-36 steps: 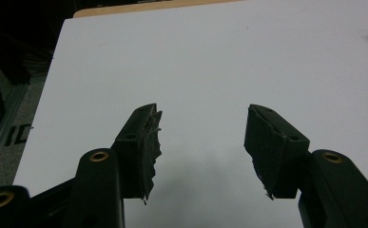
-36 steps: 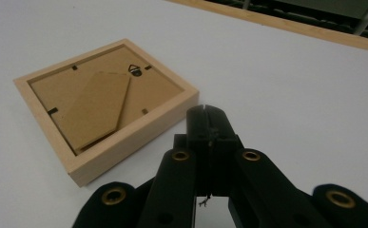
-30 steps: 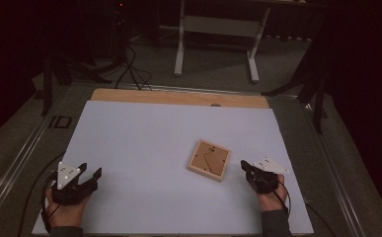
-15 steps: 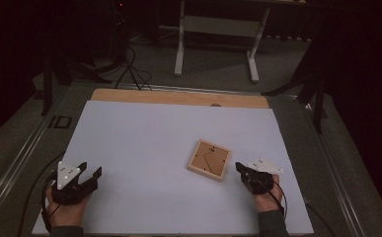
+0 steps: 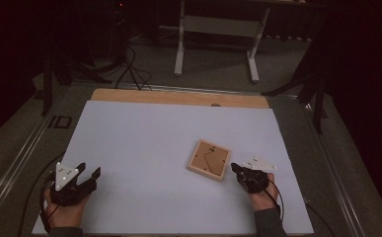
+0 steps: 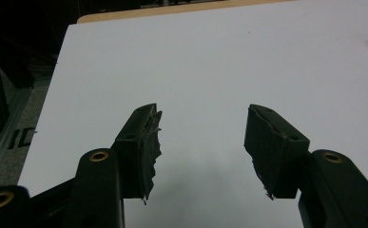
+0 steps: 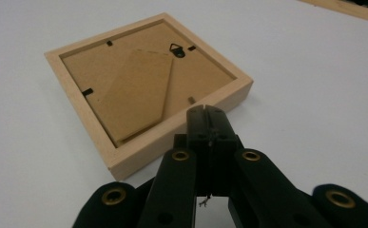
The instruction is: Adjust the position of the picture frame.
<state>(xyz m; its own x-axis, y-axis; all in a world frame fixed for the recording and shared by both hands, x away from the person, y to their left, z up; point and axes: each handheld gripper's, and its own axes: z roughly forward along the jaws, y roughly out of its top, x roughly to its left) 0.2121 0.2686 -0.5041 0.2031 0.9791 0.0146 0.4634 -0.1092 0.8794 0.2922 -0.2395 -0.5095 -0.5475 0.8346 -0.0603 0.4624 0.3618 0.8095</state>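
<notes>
A wooden picture frame [image 5: 209, 159] is seen lying back-up on the white tabletop [image 5: 144, 133], right of centre. The right claw [image 7: 205, 114], pressed together and empty, is set just beside the frame's near edge, pointing at it. The left claw [image 6: 200, 137] is held spread, well apart from the frame, so the right hand is judged nearer.

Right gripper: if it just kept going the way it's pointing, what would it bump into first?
Most likely the wooden frame. The right gripper, jaws shut, points at the frame's near edge, which lies face down on the white table. Whether the tips already touch it is hard to judge.
</notes>
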